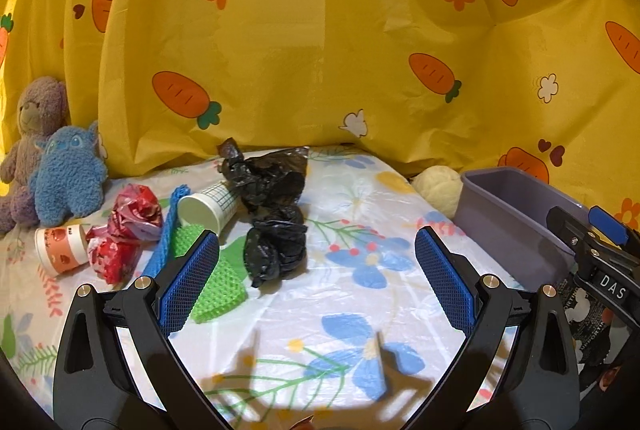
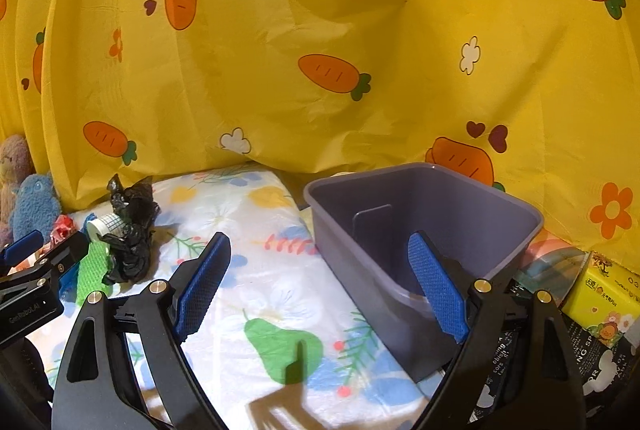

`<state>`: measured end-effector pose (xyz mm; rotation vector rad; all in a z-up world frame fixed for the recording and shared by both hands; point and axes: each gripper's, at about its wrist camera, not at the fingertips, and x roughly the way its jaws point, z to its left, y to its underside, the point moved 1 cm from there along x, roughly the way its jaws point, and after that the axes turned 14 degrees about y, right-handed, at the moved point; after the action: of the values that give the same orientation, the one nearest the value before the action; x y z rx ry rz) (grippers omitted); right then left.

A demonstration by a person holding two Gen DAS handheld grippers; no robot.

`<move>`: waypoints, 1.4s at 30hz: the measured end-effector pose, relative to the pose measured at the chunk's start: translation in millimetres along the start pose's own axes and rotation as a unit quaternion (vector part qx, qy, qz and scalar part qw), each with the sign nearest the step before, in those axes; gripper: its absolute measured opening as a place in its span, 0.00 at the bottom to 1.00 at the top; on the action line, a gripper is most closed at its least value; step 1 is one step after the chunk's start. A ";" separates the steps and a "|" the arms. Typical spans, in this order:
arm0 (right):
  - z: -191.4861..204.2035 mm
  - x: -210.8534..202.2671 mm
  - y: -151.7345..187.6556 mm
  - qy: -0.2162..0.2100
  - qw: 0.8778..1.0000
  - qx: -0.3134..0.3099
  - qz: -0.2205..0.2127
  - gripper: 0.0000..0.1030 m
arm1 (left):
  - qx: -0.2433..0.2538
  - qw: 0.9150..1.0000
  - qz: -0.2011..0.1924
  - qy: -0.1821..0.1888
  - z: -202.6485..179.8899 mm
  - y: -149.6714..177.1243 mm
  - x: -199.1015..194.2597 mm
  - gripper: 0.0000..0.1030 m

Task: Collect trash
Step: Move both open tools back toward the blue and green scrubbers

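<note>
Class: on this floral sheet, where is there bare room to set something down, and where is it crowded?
Free: the sheet between the black bags and the purple bin, down to the near edge. Crowded: the left, with cups, red wrappers and green mesh.

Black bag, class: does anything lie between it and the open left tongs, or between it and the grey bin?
Nothing visible. Bare floral sheet separates the left tongs from the black bag, and only sheet lies between the bag and the bin.
</note>
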<state>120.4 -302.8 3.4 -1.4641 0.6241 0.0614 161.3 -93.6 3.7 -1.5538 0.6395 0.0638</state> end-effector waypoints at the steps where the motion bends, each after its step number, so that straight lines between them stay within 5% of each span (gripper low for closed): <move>1: 5.3 -0.5 1.2 -0.005 1.000 -0.003 0.001 0.85 | -0.002 1.000 0.000 -0.007 4.5 1.7 -2.4 0.94; 20: 109.1 -16.2 11.2 -0.083 0.994 -0.073 0.012 0.85 | -0.076 0.991 0.004 -0.112 106.8 29.4 -54.4 0.94; 34: 250.4 -15.2 22.6 -0.221 0.955 -0.186 0.069 0.84 | -0.149 0.961 -0.025 -0.233 203.0 28.4 -111.9 0.94; 42: 312.3 18.4 48.1 -0.251 0.933 -0.211 0.152 0.50 | -0.174 0.955 -0.021 -0.241 237.9 29.4 -114.4 0.94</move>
<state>227.4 -10.6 -54.3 -1.6614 0.4200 0.8310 133.6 170.5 -1.0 -1.8009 0.2103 0.5322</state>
